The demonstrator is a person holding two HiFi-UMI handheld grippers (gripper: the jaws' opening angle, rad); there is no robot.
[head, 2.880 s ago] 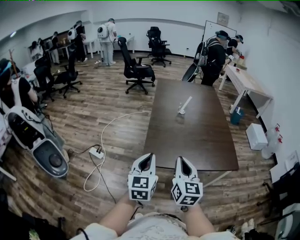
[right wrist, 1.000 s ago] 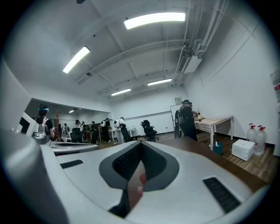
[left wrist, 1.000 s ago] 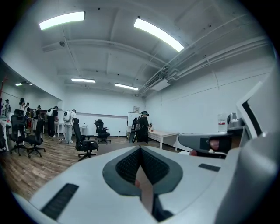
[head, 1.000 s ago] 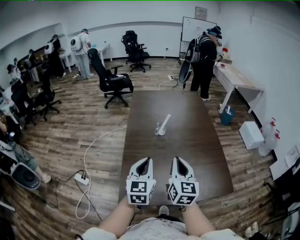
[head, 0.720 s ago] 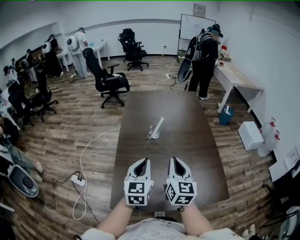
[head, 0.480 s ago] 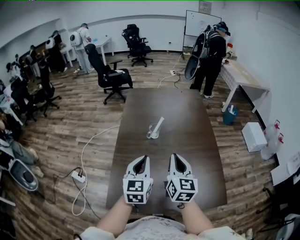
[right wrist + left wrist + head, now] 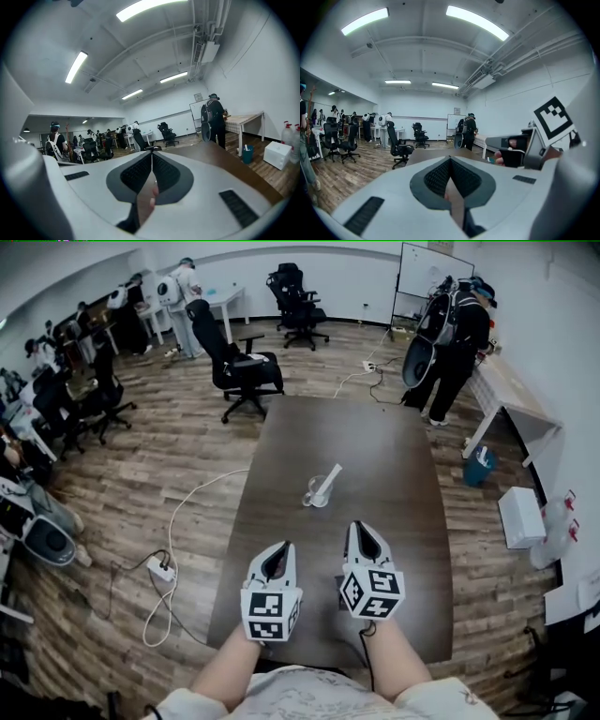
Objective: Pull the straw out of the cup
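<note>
Ahead of the left gripper (image 7: 279, 549) and right gripper (image 7: 361, 529), well apart, the cup (image 7: 316, 496) stood on the table (image 7: 384, 446), straw (image 7: 329, 480) leaning inside; both were closed and empty, apparently not yet needed.

A black office chair (image 7: 246, 371) stands beyond the brown table (image 7: 375, 442).

No text, brand or number can be read anywhere. The only print is black-and-white square markers, coded patterns with no letters, on the cubes of the left gripper (image 7: 279, 554) and the right gripper (image 7: 360, 532) at the near edge of the scene; one of these markers also shows at the right in the left gripper view. The whiteboard (image 7: 424, 270) on the far right wall is too small to tell any writing
</note>
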